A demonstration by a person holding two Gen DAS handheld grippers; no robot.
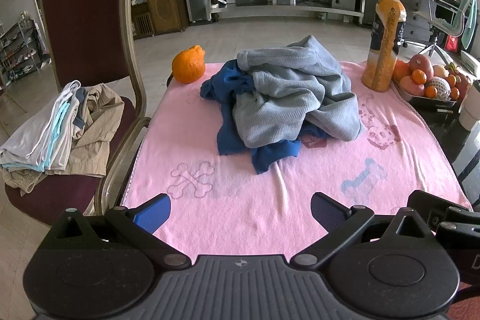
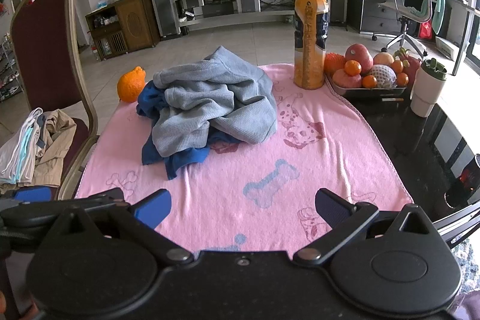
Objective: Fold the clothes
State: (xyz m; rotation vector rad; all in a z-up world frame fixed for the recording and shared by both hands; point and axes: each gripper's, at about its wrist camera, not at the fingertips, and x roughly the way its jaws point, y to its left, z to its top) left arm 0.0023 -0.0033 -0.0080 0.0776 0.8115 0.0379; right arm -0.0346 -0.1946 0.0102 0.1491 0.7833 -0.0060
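- My left gripper (image 1: 240, 212) hangs over the near edge of the pink blanket (image 1: 270, 200), its blue-padded fingers (image 1: 153, 213) spread wide with nothing between them.
- My right gripper (image 2: 243, 210) sits just beside it over the same near edge, its fingers likewise wide apart and holding nothing.
- The clothes to fold lie in one crumpled heap toward the far middle of the blanket: a grey-blue knit top (image 1: 294, 92) draped over a dark blue garment (image 1: 264, 155) that sticks out at the front and left.
- An orange (image 1: 188, 65) sits at the far left corner, near the heap.
- A tall juice bottle (image 2: 310, 35) stands upright at the far right, just beside a fruit tray (image 2: 369, 90).
- A chair (image 1: 87, 8) on my left holds a stack of folded clothes (image 1: 57, 128).
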